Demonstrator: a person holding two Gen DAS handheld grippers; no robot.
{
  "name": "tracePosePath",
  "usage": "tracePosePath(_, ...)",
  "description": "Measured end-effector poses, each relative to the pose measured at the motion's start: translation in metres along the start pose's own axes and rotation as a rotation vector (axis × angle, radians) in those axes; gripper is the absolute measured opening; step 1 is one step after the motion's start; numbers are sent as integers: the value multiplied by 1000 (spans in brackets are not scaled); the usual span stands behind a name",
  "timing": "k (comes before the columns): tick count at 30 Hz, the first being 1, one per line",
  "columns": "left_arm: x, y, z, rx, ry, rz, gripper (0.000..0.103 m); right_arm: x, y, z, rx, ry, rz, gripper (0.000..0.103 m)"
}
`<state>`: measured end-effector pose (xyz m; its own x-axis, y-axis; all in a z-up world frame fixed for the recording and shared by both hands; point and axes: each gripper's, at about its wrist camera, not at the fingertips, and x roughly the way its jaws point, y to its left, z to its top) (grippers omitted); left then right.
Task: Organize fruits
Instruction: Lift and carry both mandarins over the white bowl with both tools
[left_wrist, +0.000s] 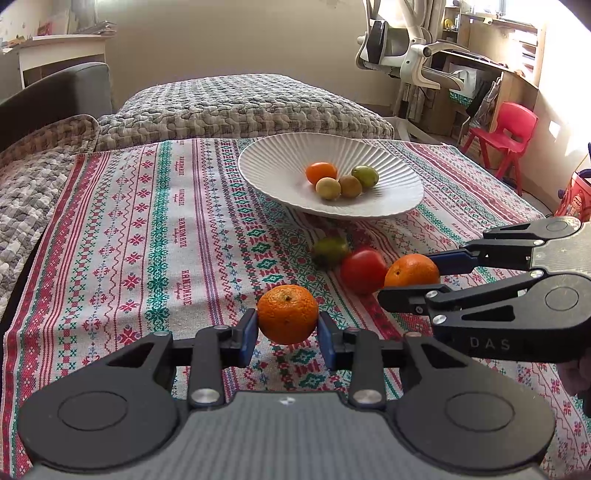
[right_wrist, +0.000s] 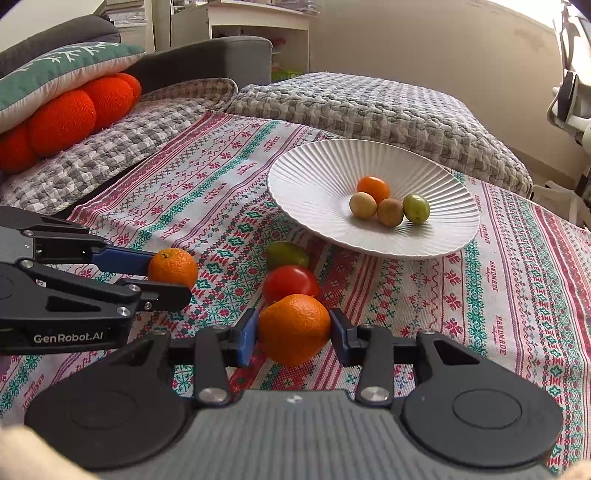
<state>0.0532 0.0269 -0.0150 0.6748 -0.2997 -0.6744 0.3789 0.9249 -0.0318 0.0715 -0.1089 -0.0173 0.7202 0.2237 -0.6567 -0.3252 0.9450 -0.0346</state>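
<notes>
Left gripper (left_wrist: 287, 334): blue pads clamped on either side of a small, rough-skinned orange mandarin (left_wrist: 287, 314); the fruit appears raised clear of the cloth, a shadow beneath it.
Right gripper (right_wrist: 293, 330): blue pads pressing both flanks of a larger smooth round orange (right_wrist: 294, 328); lifted or not, cannot tell.
Just beyond right gripper: glossy red tomato-like fruit (right_wrist: 290, 283) touching or nearly touching the held orange, and behind that a green lime-like fruit (right_wrist: 287, 254); both lie loose on the cloth.
Farther ahead: wide white ribbed ceramic bowl (right_wrist: 306, 184), holding one small orange fruit (right_wrist: 373, 188), two tan-yellow ones and one green one, clustered at its centre.
Support: red, green and white patterned woven cloth (left_wrist: 155, 240) spread over a grey quilted sofa seat (left_wrist: 236, 103).
Step in hand (judged): both citrus grasped; pick phase done, carry to bowl not yet begun.
Progress (judged): four fruits in bowl, two in grips, two loose.
Next move calls for: lift both clear, the right one without nudging the red fruit; travel forward over the rim; open low over the bowl so nothing rolls out.
Risk: round fruit slipping between flat pads.
</notes>
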Motion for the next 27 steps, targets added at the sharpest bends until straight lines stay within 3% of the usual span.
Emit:
tracePosePath(16,2,-12,25,-1,-45,-24,27,-15,-19,14,41,-70,-23,38)
tracePosePath(27,15,-28,53,4,-79,-37,27,-17,-54,28,104,-101,-69,38)
